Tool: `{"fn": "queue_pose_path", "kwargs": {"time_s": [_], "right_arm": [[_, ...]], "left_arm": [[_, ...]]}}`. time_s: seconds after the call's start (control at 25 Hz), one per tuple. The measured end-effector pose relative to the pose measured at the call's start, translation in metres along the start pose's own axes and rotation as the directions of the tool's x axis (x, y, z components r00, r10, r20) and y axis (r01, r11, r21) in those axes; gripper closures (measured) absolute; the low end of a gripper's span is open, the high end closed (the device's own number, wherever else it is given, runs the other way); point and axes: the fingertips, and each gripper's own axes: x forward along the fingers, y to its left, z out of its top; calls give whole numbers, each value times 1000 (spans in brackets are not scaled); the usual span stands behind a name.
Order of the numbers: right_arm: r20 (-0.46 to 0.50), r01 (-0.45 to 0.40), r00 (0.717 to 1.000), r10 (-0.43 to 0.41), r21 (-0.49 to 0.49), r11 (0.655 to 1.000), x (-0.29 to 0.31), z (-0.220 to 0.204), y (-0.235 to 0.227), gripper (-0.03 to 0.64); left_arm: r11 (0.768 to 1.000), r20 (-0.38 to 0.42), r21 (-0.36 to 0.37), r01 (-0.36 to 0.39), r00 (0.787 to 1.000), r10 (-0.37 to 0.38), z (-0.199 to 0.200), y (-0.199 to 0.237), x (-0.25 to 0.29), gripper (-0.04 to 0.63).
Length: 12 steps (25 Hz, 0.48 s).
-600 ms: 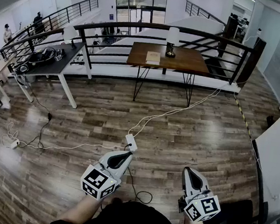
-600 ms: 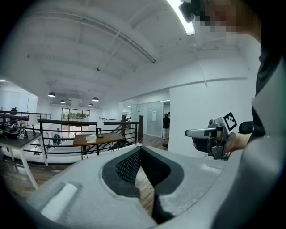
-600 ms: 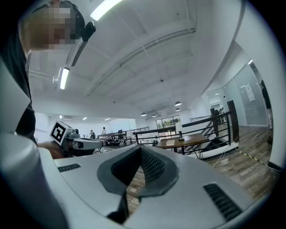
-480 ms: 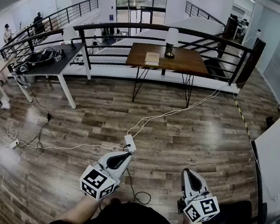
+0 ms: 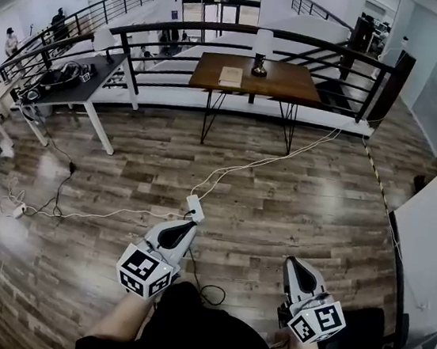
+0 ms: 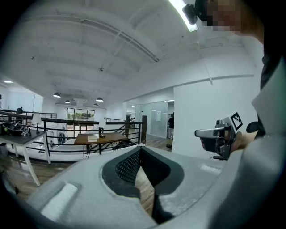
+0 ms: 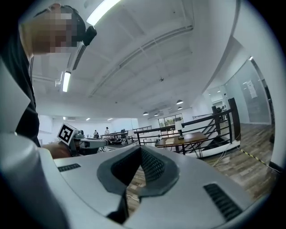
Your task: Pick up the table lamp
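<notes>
Both grippers are just held out low in front of the person, side by side over the wood floor. The left gripper has its 2 jaws pressed together with nothing pinched between them. The right gripper is the same deal, tips closed on nothing.

The table lamp isn't near either of them. It stands upright way out ahead, roughly in line with the gap between the 2 grippers. It's at the far edge of a brown table, right up against the black railing.

A tan booklet lies flat on that table, just to the left-gripper side of the lamp. A white power strip lies on the floor just past the left gripper's tip.
</notes>
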Motion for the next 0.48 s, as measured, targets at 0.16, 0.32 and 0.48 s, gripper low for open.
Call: {"fn": "queue_pose_path", "kwargs": {"time_s": [0.16,0.32,0.48], "right_arm": [[-10,4,1000,-3,31,1000,7,-4,-22,606],[-23,1,1000,0,47,999,33,-11,-47,606],[-15,13,1000,-12,82,997,82,-22,-102,606]], "left_arm": [[1000,-9,-8,-16,1000,16,-2,7,21,588],[999,-15,-19,-26,1000,25,-9,30,56,588],[1000,-29,-6,-13,1000,12,-18,67,126,588]]}}
